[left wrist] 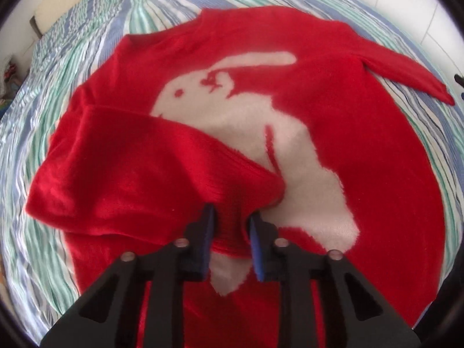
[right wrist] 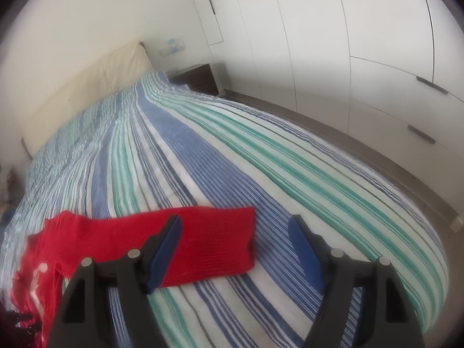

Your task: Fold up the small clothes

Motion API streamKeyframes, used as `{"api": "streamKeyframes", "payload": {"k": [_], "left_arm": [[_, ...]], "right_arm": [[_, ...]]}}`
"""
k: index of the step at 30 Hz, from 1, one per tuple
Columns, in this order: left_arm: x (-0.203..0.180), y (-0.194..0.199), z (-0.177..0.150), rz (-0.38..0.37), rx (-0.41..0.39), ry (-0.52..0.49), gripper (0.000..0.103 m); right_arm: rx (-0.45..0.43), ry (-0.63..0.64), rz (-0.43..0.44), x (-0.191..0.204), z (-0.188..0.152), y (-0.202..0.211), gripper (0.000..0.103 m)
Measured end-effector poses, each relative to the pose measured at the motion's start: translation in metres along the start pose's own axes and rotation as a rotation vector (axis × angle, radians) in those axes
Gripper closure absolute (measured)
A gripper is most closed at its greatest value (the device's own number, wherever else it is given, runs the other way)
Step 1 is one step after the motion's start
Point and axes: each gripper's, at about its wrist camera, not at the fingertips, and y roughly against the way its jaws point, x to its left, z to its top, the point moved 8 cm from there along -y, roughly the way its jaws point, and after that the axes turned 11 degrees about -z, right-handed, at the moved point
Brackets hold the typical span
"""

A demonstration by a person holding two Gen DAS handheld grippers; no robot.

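Observation:
A small red sweater [left wrist: 333, 133] with a white rabbit on its front lies flat on the striped bed. One sleeve [left wrist: 150, 156] is folded across the body. My left gripper [left wrist: 232, 220] points steeply down, shut on that sleeve's ribbed cuff [left wrist: 232, 211], which is pinched between the blue pads. The other sleeve [left wrist: 406, 72] stretches out to the upper right. In the right wrist view that sleeve [right wrist: 203, 246] lies flat on the cover, and my right gripper [right wrist: 235, 217] stands open above its cuff end, pads apart from the cloth.
The blue, green and white striped bed cover [right wrist: 232, 159] spreads around the sweater. A cream headboard [right wrist: 87, 87] and a dark bedside table [right wrist: 200, 78] stand at the far end. White wardrobe doors [right wrist: 348, 43] line the right side past the bed's edge.

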Motion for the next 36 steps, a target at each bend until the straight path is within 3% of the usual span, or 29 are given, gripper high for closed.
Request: {"api": "streamKeyframes", "payload": {"k": [2, 5, 10, 14, 17, 20, 26, 29, 31, 34, 36], "left_arm": [[0.016, 0.032, 0.004, -0.056, -0.081, 0.095, 0.094], [0.073, 0.098, 0.006, -0.029, -0.234, 0.264, 0.094], [0.226, 0.19, -0.031, 0.261, -0.421, 0.581, 0.094], [0.331, 0.206, -0.095, 0.465, -0.414, 0.827, 0.095], [0.369, 0.186, -0.132, 0.506, -0.35, 0.911, 0.096], [0.383, 0.165, -0.152, 0.548, -0.291, 0.921, 0.096], [0.396, 0.138, -0.197, 0.516, -0.243, 1.042, 0.096], [0.391, 0.134, -0.197, 0.527, -0.219, 1.006, 0.093], [0.382, 0.142, -0.193, 0.59, -0.214, 0.946, 0.079], [0.354, 0.17, -0.184, 0.629, -0.292, 0.859, 0.038], [0.321, 0.189, -0.173, 0.599, -0.356, 0.77, 0.031]], "right_arm": [[-0.016, 0.006, 0.006, 0.004, 0.003, 0.002, 0.028], [-0.038, 0.034, 0.004, 0.012, 0.005, 0.006, 0.028], [-0.051, 0.059, 0.014, 0.021, 0.004, 0.007, 0.028], [-0.043, 0.079, 0.017, 0.028, 0.001, 0.005, 0.028], [-0.035, 0.1, 0.011, 0.033, -0.003, 0.001, 0.028], [-0.033, 0.129, 0.001, 0.039, -0.007, -0.001, 0.028], [-0.052, 0.17, -0.015, 0.045, -0.011, 0.0, 0.028], [-0.05, 0.167, -0.014, 0.043, -0.011, 0.0, 0.028], [-0.055, 0.169, -0.014, 0.044, -0.011, 0.002, 0.028], [-0.08, 0.184, -0.008, 0.047, -0.009, 0.009, 0.025], [-0.098, 0.213, -0.008, 0.051, -0.008, 0.017, 0.019]]}}
